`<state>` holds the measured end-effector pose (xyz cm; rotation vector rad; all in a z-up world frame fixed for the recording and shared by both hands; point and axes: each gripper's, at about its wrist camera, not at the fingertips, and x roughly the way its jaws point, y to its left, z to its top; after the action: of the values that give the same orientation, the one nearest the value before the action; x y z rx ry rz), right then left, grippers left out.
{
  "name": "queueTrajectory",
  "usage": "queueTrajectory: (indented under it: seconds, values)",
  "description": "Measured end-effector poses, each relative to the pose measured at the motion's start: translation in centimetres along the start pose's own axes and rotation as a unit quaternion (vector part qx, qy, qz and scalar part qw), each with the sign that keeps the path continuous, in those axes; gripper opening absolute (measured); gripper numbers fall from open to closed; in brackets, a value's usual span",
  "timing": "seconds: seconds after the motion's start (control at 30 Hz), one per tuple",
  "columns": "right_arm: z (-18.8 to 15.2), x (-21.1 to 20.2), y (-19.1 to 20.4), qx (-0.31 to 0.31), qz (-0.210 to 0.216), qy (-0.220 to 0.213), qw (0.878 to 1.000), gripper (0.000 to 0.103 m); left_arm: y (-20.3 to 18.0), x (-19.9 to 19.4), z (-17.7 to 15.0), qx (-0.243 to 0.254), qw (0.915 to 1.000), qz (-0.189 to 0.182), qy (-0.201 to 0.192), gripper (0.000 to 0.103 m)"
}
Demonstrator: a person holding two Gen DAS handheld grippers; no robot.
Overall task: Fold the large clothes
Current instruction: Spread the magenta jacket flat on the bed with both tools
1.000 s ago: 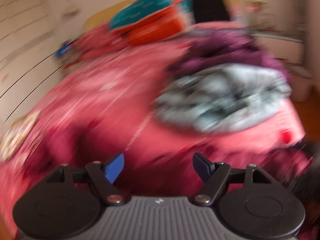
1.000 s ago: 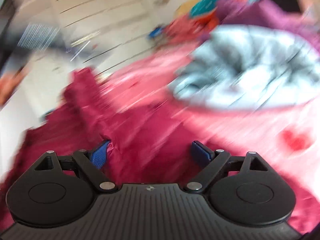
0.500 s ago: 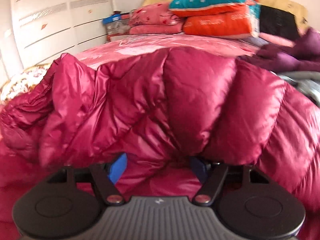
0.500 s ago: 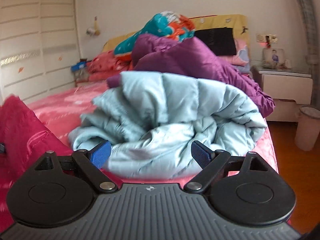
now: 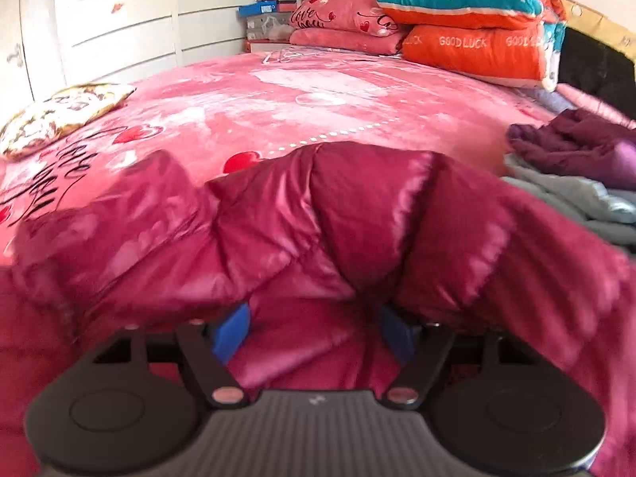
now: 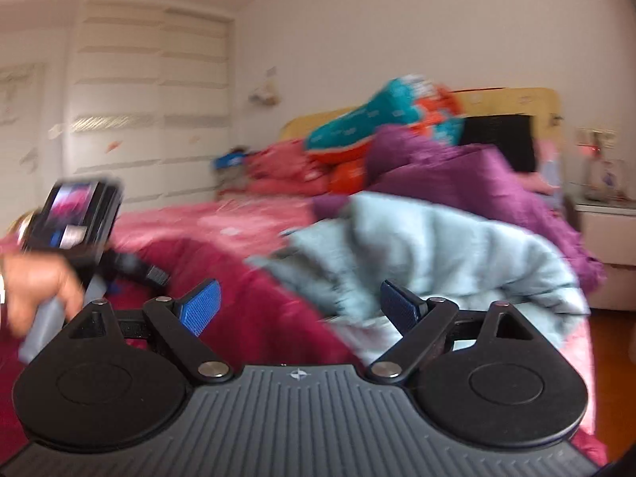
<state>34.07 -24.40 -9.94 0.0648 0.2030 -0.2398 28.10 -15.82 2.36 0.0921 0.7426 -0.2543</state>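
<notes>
Your left claw [image 5: 314,328] has dropped into the red jacket [image 5: 318,218] at lower frame, wide, fabric between pads, ungripped. Right claw [image 6: 300,308] wide, empty. Folding barely begun.

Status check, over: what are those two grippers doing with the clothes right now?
Left gripper open, pushed into crimson puffer jacket. Right gripper open, empty. Grey-blue jacket crowds jacket's right side.

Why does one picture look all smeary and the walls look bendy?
Right wrist view: blurry all over, so the blue coat and the hand look smeared. Left wrist view: sharper far off, the red coat soft up close and shiny; the fisheye lens bends the wardrobe lines.
</notes>
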Motion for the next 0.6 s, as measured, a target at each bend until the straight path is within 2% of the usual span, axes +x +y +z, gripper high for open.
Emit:
queueTrajectory:
  seconds: [0.13, 0.23, 0.4, 0.6]
  values:
    - [-0.3, -0.5, 1.5, -0.032, 0.037, 0.018, 0.999, 0.103, 1.4, -6.2, -1.8, 0.029, 0.9993, -0.013, -0.018, 0.075]
    - [-0.3, -1.4, 1.5, -0.032, 0.054, 0.035, 0.997, 0.103, 3.1, -11.1, -4.0, 0.053, 0.9982, -0.009, -0.029, 0.075]
    - [0.5, -3.4, -0.3, -0.022, 0.046, 0.051, 0.997, 0.103, 6.4, -18.9, -8.8, 0.083, 0.9961, 0.005, -0.031, 0.076]
    - [0.1, -6.6, -2.0, -0.001, 0.010, 0.078, 0.997, 0.103, 9.4, -25.8, -14.0, 0.065, 0.9969, 0.025, -0.039, 0.077]
